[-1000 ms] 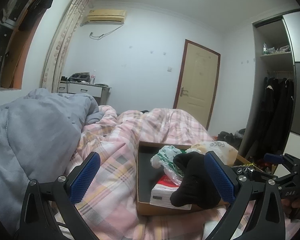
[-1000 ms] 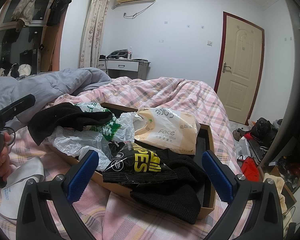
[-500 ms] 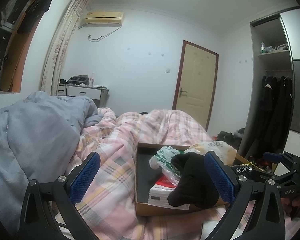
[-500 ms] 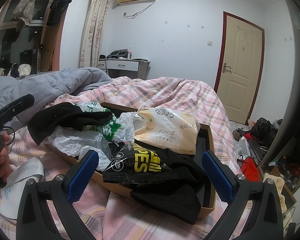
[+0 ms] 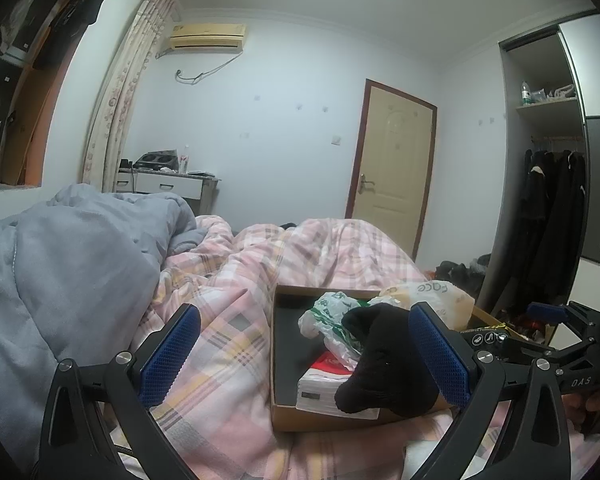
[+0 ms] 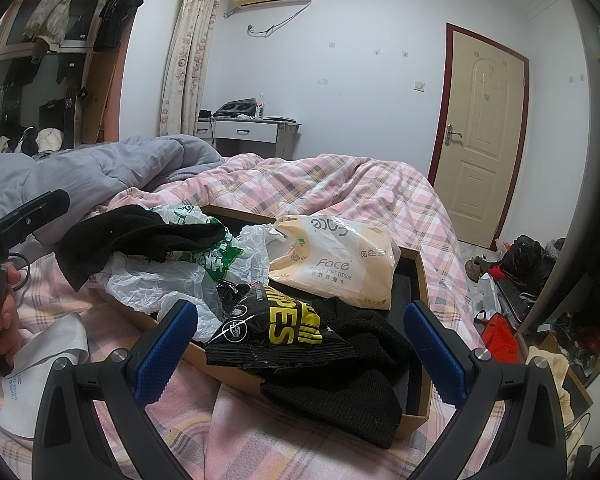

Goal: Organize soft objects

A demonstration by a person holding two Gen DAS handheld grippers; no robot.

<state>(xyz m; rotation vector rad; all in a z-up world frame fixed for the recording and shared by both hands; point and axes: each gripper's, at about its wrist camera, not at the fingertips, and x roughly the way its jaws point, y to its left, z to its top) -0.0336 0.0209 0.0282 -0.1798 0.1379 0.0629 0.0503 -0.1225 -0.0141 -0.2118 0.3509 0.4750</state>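
A brown cardboard box (image 6: 418,264) lies on the pink plaid bed. It also shows in the left wrist view (image 5: 284,420). In it lie a black sock (image 6: 140,236), a white and green plastic bag (image 6: 172,280), a tissue pack (image 6: 336,264), a black and yellow wipes pack (image 6: 280,336) and a black knit garment (image 6: 348,384) that hangs over the near rim. My right gripper (image 6: 300,344) is open and empty just above the wipes pack. My left gripper (image 5: 304,356) is open and empty, left of the box. The black sock (image 5: 384,372) droops over the box edge beside its right finger.
A grey duvet (image 5: 60,272) is heaped on the left of the bed. A white cloth (image 6: 40,368) lies on the bed near the left hand. A dresser (image 6: 248,132) and a door (image 6: 480,136) stand at the far wall. Clutter (image 6: 520,272) covers the floor on the right.
The left wrist view has tilted slightly upward. The right gripper and the objects in the box have not moved.
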